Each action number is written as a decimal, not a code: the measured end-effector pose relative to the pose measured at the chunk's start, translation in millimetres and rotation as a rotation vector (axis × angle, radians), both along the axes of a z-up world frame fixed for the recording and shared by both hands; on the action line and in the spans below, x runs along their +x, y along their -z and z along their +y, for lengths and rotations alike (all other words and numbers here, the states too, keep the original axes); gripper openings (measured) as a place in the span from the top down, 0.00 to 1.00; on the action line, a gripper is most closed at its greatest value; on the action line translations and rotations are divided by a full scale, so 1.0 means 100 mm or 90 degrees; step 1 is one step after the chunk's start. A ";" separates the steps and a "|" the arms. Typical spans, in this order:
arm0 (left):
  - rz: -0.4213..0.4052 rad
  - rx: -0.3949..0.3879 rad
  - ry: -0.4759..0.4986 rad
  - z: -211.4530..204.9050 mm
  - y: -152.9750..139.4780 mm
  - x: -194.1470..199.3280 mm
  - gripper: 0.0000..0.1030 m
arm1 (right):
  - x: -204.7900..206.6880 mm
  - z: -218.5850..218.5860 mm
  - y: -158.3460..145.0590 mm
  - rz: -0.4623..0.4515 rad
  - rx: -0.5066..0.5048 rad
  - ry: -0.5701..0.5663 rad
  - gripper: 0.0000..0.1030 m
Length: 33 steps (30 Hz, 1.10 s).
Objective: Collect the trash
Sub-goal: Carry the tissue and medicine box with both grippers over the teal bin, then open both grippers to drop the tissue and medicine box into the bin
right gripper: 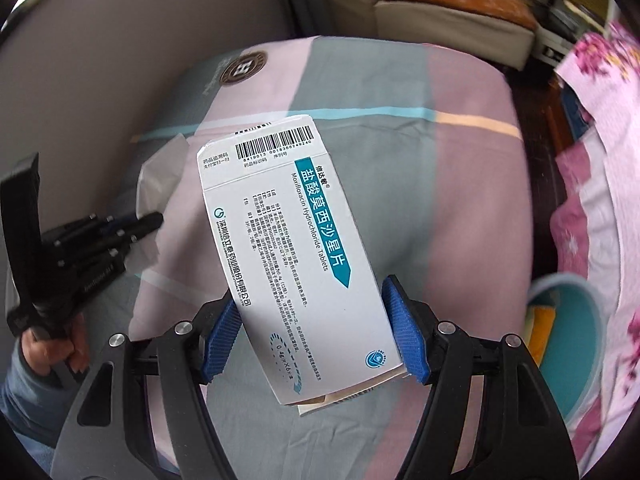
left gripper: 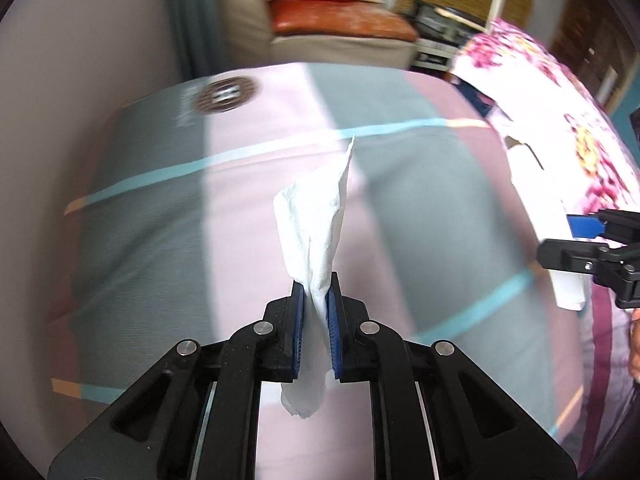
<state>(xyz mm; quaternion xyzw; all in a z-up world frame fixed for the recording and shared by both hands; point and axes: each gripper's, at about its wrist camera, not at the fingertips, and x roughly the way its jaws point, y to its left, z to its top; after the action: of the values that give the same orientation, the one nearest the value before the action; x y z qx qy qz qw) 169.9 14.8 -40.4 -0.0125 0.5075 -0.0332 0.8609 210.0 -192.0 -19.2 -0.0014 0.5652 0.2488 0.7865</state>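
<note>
My left gripper [left gripper: 316,280] is shut on a crumpled white tissue [left gripper: 314,216] and holds it above the striped bedsheet [left gripper: 160,208]. The tissue sticks up past the fingertips and hangs down behind them. My right gripper [right gripper: 312,304] is shut on a white medicine box [right gripper: 292,240] with a barcode and teal label, held above the bed. The right gripper [left gripper: 560,256] shows at the right edge of the left wrist view with the box [left gripper: 570,288]. The left gripper [right gripper: 156,220] with the blurred tissue [right gripper: 160,176] shows at the left of the right wrist view.
A teal bin [right gripper: 572,340] with something yellow inside stands at the right beside the bed. A pink floral quilt [left gripper: 560,120] lies along the right. A beige sofa with an orange cushion [left gripper: 340,24] stands beyond the bed. A grey wall [right gripper: 100,60] is on the left.
</note>
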 end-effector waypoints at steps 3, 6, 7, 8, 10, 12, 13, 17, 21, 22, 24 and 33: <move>-0.003 -0.007 0.033 -0.32 -0.06 -0.01 0.89 | -0.14 -0.33 -0.04 -0.009 0.029 0.045 0.37; -0.004 -0.003 0.072 -0.69 -0.10 -0.01 0.89 | -0.25 -0.64 -0.06 -0.018 0.058 0.091 0.37; -0.004 -0.001 0.082 -0.80 -0.11 -0.02 0.89 | -0.29 -0.76 -0.06 -0.022 0.067 0.107 0.37; -0.004 0.002 0.092 -0.91 -0.13 -0.03 0.89 | -0.33 -0.87 -0.08 -0.026 0.071 0.117 0.37; -0.002 0.008 0.117 -1.16 -0.14 -0.05 0.89 | -0.41 -1.09 -0.11 -0.040 0.083 0.143 0.37; 0.001 0.011 0.139 -1.39 -0.15 -0.09 0.89 | -0.46 -1.26 -0.12 -0.051 0.090 0.163 0.37; 0.002 0.010 0.146 -1.47 -0.15 -0.09 0.89 | -0.49 -1.38 -0.14 -0.061 0.091 0.179 0.37; 0.008 -0.005 0.182 -1.84 -0.15 -0.08 0.89 | -0.58 -1.79 -0.17 -0.078 0.099 0.229 0.37; 0.015 -0.023 0.219 -2.23 -0.11 -0.06 0.89 | -0.71 -2.16 -0.17 -0.091 0.087 0.275 0.37; 0.019 -0.027 0.227 -2.33 -0.09 -0.05 0.89 | -0.75 -2.28 -0.16 -0.092 0.084 0.290 0.37; 0.025 -0.032 0.243 -2.49 -0.04 -0.04 0.89 | -0.78 -2.42 -0.14 -0.091 0.080 0.309 0.37; 0.052 -0.048 0.291 -3.00 0.13 0.06 0.89 | -0.81 -2.90 0.08 -0.068 0.085 0.369 0.37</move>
<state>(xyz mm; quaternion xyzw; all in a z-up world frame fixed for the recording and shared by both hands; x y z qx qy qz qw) 176.2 -285.5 -53.7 0.0694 0.5301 -0.2456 0.8086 129.3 -481.6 -26.8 0.1983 0.4821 0.0502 0.8519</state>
